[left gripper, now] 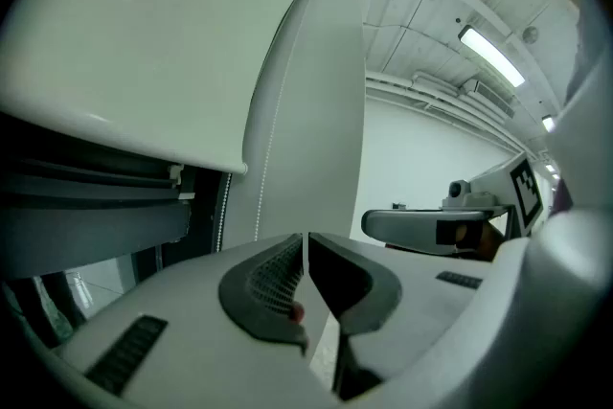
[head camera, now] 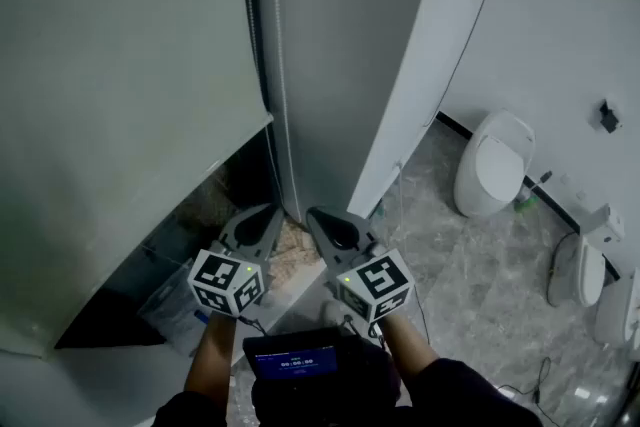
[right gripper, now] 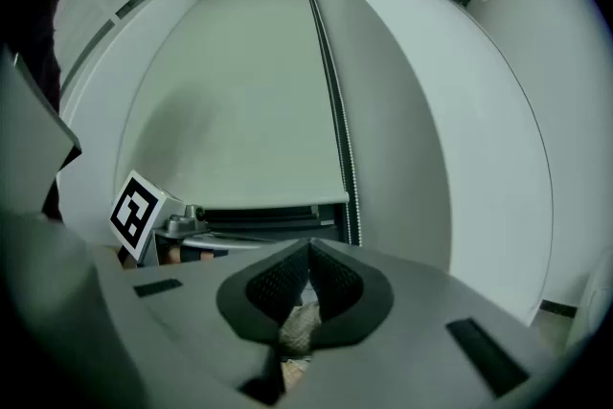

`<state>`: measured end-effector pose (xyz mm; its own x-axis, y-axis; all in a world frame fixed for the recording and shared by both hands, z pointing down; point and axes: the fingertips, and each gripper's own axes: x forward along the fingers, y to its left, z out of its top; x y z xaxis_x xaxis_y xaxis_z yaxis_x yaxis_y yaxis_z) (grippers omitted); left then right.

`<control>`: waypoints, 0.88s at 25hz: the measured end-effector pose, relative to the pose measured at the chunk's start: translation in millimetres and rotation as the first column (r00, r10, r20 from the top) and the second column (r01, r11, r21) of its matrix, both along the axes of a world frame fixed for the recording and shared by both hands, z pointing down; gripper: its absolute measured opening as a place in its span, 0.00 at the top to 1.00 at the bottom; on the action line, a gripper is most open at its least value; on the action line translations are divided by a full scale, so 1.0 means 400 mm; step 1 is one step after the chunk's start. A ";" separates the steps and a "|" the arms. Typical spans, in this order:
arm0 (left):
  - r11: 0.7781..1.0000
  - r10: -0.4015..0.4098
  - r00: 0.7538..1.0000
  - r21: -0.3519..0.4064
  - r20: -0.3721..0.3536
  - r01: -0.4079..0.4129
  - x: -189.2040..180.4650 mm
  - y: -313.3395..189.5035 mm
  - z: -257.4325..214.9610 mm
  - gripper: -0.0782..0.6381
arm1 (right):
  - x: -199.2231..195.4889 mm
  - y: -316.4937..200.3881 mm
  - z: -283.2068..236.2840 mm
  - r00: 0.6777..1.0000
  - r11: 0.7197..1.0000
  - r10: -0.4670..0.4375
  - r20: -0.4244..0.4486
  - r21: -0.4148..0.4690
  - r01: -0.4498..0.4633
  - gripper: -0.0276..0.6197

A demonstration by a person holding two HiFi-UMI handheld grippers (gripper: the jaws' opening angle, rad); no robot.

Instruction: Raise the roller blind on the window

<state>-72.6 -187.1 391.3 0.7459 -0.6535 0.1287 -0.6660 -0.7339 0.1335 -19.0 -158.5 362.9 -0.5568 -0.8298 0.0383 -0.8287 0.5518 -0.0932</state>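
The pale roller blind point(head camera: 120, 95) covers most of the window at left, and its bottom bar point(head camera: 170, 215) hangs above a dark gap. A bead chain point(head camera: 275, 95) runs down the frame at the blind's right edge. My left gripper point(head camera: 272, 213) and right gripper point(head camera: 315, 215) are side by side below the chain's lower end, pointing up at it, both shut with nothing between the jaws. In the left gripper view the left gripper point(left gripper: 305, 239) is shut, with the chain point(left gripper: 271, 158) beyond it. From the right gripper point(right gripper: 308, 246), also shut, the blind point(right gripper: 249, 101) and chain point(right gripper: 343, 148) lie ahead.
A white wall panel point(head camera: 420, 45) stands right of the chain. A toilet point(head camera: 493, 160) and another white fixture point(head camera: 575, 270) stand along the right wall on the marble floor. A plastic bag point(head camera: 175, 310) lies under the window. A dark device with a lit screen point(head camera: 293, 355) sits at the person's chest.
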 end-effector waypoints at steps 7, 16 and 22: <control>0.993 -0.118 0.993 0.010 0.020 0.118 0.024 -0.084 0.026 0.86 | 0.039 -0.020 0.034 0.999 0.999 -0.034 -0.007 -0.005 0.034 0.94; 0.993 -0.116 0.980 -0.002 0.159 0.118 0.125 -0.208 0.091 0.83 | 0.087 -0.043 0.062 0.985 0.992 -0.112 0.130 -0.052 0.119 0.94; 0.995 -0.098 0.974 0.033 0.203 0.093 0.185 -0.266 0.080 0.87 | 0.146 -0.048 0.089 0.989 0.995 -0.083 0.123 -0.051 0.090 0.94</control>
<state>1.5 -293.4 423.5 0.6395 -0.7251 0.2555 -0.7446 -0.6668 -0.0289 39.6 -177.7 398.4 -0.6298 -0.7767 0.0117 -0.7589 0.6120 -0.2224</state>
